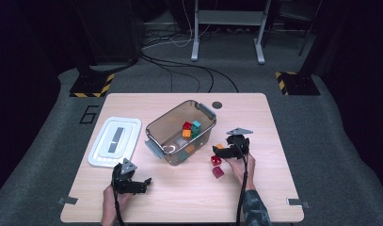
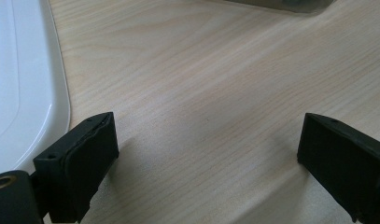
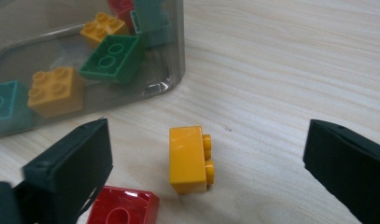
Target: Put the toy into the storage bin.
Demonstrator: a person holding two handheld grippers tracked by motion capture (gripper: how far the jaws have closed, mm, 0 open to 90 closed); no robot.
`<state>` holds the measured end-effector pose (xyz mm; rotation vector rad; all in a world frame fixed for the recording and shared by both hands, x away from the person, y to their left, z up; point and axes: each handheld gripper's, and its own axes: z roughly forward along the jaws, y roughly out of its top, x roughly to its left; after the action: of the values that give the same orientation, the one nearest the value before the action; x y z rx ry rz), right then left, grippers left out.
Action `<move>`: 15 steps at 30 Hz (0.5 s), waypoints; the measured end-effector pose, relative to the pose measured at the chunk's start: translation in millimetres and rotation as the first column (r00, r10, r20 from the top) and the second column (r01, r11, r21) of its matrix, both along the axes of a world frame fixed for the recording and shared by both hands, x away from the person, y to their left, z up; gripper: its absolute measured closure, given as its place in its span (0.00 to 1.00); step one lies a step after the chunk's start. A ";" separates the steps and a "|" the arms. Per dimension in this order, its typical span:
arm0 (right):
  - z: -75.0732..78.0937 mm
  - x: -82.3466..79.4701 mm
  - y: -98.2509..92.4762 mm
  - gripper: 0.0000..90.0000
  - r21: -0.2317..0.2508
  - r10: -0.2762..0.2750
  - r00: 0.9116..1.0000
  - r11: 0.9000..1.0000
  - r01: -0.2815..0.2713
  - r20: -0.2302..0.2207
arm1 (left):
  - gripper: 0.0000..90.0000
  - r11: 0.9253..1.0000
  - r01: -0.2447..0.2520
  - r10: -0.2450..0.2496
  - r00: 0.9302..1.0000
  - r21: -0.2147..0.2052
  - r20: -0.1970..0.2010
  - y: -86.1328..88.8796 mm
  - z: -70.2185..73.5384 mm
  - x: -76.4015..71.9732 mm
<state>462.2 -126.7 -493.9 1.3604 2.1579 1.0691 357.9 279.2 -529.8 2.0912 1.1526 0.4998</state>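
Observation:
An orange brick (image 3: 190, 158) lies on its side on the wooden table, studs pointing right, just outside the clear bin (image 3: 171, 70). My right gripper (image 3: 206, 154) stands open around it, both jaws well apart from the brick. In the high view the right gripper (image 1: 218, 151) sits low by the bin's near right corner, with the orange brick (image 1: 219, 146) at its tips. A red brick (image 3: 122, 207) lies beside the left jaw. My left gripper (image 2: 206, 140) is open over bare wood, and in the high view it (image 1: 143, 182) rests near the front left.
The clear bin (image 1: 154, 129) holds several bricks: green (image 3: 110, 58), orange (image 3: 54, 91), teal and red. Two red bricks (image 1: 216, 160) (image 1: 218, 172) lie near my right hand. The white lid (image 1: 115, 141) lies left of the bin, its edge (image 2: 24, 84) close to the left gripper.

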 end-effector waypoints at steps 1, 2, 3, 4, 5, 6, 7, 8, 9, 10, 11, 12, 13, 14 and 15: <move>-0.6 -0.6 0.4 0.18 -0.002 0.003 1.000 1.000 -0.003 0.004 | 0.05 1.000 0.000 0.000 1.000 0.000 0.000 0.0 0.0 0.0; -1.6 -1.7 1.6 0.27 -0.008 -0.001 1.000 1.000 0.001 0.005 | 0.05 1.000 0.000 0.000 1.000 0.000 0.000 0.0 0.0 0.0; -2.4 -2.0 1.9 0.35 -0.015 0.001 1.000 1.000 -0.001 0.010 | 0.05 1.000 0.000 0.000 1.000 0.000 0.000 0.0 0.0 0.0; -3.9 -2.8 2.9 0.41 -0.011 0.013 1.000 1.000 -0.013 -0.003 | 0.05 1.000 0.000 0.000 1.000 0.000 0.000 0.0 0.0 0.0; -3.9 -2.8 2.9 0.41 -0.011 0.013 1.000 1.000 -0.013 -0.003 | 0.05 1.000 0.000 0.000 1.000 0.000 0.000 0.0 0.0 0.0; -7.2 -3.8 4.9 0.51 -0.027 0.025 1.000 0.999 -0.025 -0.003 | 0.05 1.000 0.000 0.000 1.000 0.000 0.000 0.0 0.0 0.0; -7.2 -3.8 4.9 0.51 -0.027 0.025 1.000 0.999 -0.025 -0.003 | 0.05 1.000 0.000 0.000 1.000 0.000 0.000 0.0 0.0 0.0; -9.3 -4.8 6.1 0.58 -0.031 0.022 1.000 0.999 -0.022 -0.012 | 0.05 1.000 0.001 -0.001 1.000 0.001 -0.001 0.1 0.1 0.0; -10.0 -4.7 6.3 0.60 -0.032 0.020 1.000 0.999 -0.020 -0.015 | 0.05 1.000 0.001 -0.001 1.000 0.000 -0.002 0.1 0.1 -0.1; -10.5 -4.7 6.6 0.63 -0.038 0.016 1.000 0.999 -0.017 -0.014 | 0.05 1.000 0.000 0.000 1.000 0.000 0.000 0.0 0.0 0.0; -10.9 -4.6 6.6 0.65 -0.039 0.014 1.000 0.999 -0.014 -0.014 | 0.05 1.000 0.001 -0.001 1.000 0.000 -0.001 0.0 0.1 0.0; -11.3 -4.4 6.6 0.66 -0.037 0.015 1.000 0.999 -0.015 -0.018 | 0.05 1.000 0.000 0.000 1.000 0.000 0.000 0.0 0.0 0.0; -11.5 -4.7 7.0 0.69 -0.042 0.016 1.000 0.999 -0.017 -0.021 | 0.05 1.000 0.000 0.000 1.000 -0.001 0.000 0.0 0.0 0.0; -11.8 -4.9 7.4 0.71 -0.045 0.016 1.000 0.999 -0.017 -0.022 | 0.05 1.000 0.000 0.000 1.000 0.000 0.000 0.0 0.0 0.0; -12.2 -4.9 7.3 0.73 -0.045 0.019 1.000 0.999 -0.020 -0.022 | 0.05 1.000 0.000 0.000 1.000 0.000 0.000 0.0 0.0 0.0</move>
<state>457.3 -119.4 -506.1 1.3395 2.2016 1.0110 357.8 279.2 -529.8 2.0905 1.1530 0.4999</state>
